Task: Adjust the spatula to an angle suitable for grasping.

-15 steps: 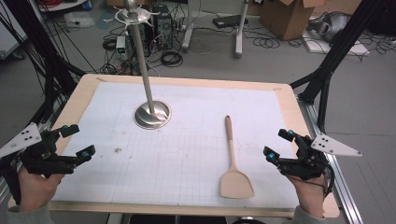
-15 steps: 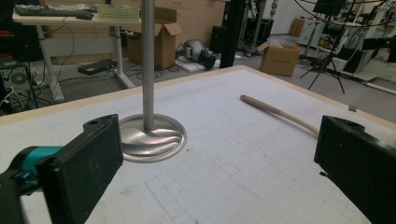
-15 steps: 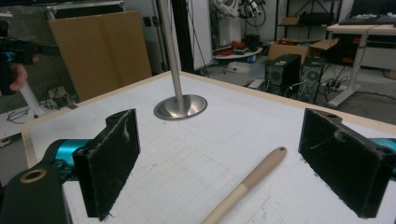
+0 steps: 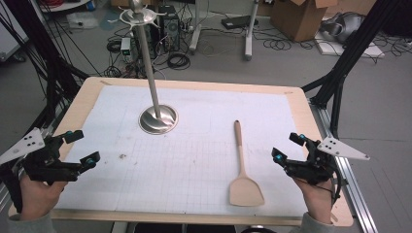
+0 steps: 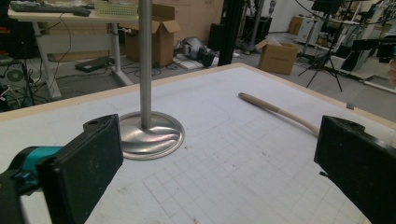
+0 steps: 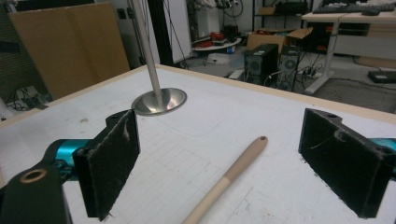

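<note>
Wooden spatula (image 4: 241, 170) lies near desk's (image 4: 194, 85) front-right edge, handle toward far edge. Right hand-held gripper (image 4: 286, 148) wide, empty, just beside it; left hand-held gripper (image 4: 81, 144) wide, empty, front-left. Risk: off-centre pinch on slim handle lets spatula pivot, slip.

Left claw (image 4: 82, 147): a black frame with teal knobs at the jaw roots and a pale grey three-cornered plate (image 4: 25, 144) on top, drilled with small dark holes. Right claw (image 4: 288, 148): same build, black body, teal knobs, its own grey plate (image 4: 342, 148) with holes, and a thin black cable (image 4: 334, 190) looping by the wrist. Grey sleeve cuffs (image 4: 29, 224) show at both wrists. Up close, the left claw's pads (image 5: 86, 170) are flat black blocks, scuffed and dusty, on a teal mount. The right claw's pads (image 6: 113, 161) carry pale scratches and fluff, with a brass-ringed hole (image 6: 33, 176) in the black housing.
</note>
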Tool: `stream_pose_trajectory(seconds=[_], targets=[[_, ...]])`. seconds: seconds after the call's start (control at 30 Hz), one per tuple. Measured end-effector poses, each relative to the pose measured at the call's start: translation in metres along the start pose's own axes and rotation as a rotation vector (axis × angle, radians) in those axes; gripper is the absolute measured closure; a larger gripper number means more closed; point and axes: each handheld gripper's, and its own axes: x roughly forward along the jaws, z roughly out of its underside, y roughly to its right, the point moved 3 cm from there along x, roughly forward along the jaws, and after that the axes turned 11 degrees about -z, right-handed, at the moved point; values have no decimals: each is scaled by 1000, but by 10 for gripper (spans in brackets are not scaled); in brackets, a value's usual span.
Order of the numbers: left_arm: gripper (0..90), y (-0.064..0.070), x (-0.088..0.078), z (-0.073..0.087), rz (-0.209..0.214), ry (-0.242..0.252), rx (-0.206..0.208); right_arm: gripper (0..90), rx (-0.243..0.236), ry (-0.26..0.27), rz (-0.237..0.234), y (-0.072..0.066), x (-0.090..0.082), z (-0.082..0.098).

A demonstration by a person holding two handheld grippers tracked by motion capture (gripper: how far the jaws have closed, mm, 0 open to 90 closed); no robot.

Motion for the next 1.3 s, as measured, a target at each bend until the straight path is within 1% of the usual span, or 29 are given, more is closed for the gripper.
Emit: stream_pose_trajectory(seconds=[0.03, 0.1, 0.13, 0.17, 0.23, 0.27, 0.33, 0.37, 0.43, 0.6, 0.9, 0.93, 0.97, 1.07, 1.1, 1.13, 1.17, 1.2, 1.23, 1.27, 1.3], targets=[[17, 0, 0, 0, 3, 0, -1, 118, -1, -7, 4, 1, 1, 1], [17, 1, 1, 0, 5, -2, 0, 119, 17, -27, 16, 4, 4, 5], [17, 1, 1, 0, 5, -2, 0, 119, 17, -27, 16, 4, 4, 5], [17, 2, 1, 0, 5, -3, -2, 119, 24, -39, 21, 7, 6, 7], [17, 2, 1, 1, 3, -7, -1, 119, 27, -41, 26, 9, 7, 8], [17, 2, 1, 1, 4, -7, -2, 119, 39, -42, 31, 12, 9, 11], [17, 1, 0, 2, 6, -8, -6, 119, 48, -43, 37, 14, 11, 12], [17, 1, 0, 2, 2, -7, -10, 119, 48, -43, 37, 14, 11, 12], [17, -1, -1, 2, -18, -13, -14, 119, 50, -56, 42, 18, 14, 15], [17, -2, -3, 4, -25, -13, -22, 119, 53, -79, 47, 21, 19, 18], [17, -3, -3, 6, -31, -24, -25, 122, 39, -139, 51, 26, 32, 25], [17, -4, -2, 7, -30, -27, -22, 128, 37, -146, 49, 26, 33, 27], [17, -3, -2, 7, -29, -28, -20, 153, 34, -152, 48, 27, 34, 27], [17, -3, -1, 8, -29, -32, -22, 162, 29, -165, 42, 28, 36, 29], [17, -3, -1, 8, -27, -33, -20, 228, 38, -184, 32, 29, 38, 31], [17, -3, -1, 8, -26, -33, -18, 268, 31, -189, 21, 30, 39, 32], [17, -2, 0, 8, -26, -34, -19, 288, 32, -192, 15, 30, 40, 33], [17, -2, 0, 8, -26, -35, -18, 288, 32, -192, 15, 30, 40, 33], [17, -2, 0, 8, -26, -35, -18, 321, 32, -205, 20, 31, 41, 35], [17, -2, 0, 9, -26, -35, -18, 321, 32, -205, 20, 31, 41, 35], [17, -2, 0, 9, -27, -35, -20, 360, 34, -213, 17, 32, 43, 36]])
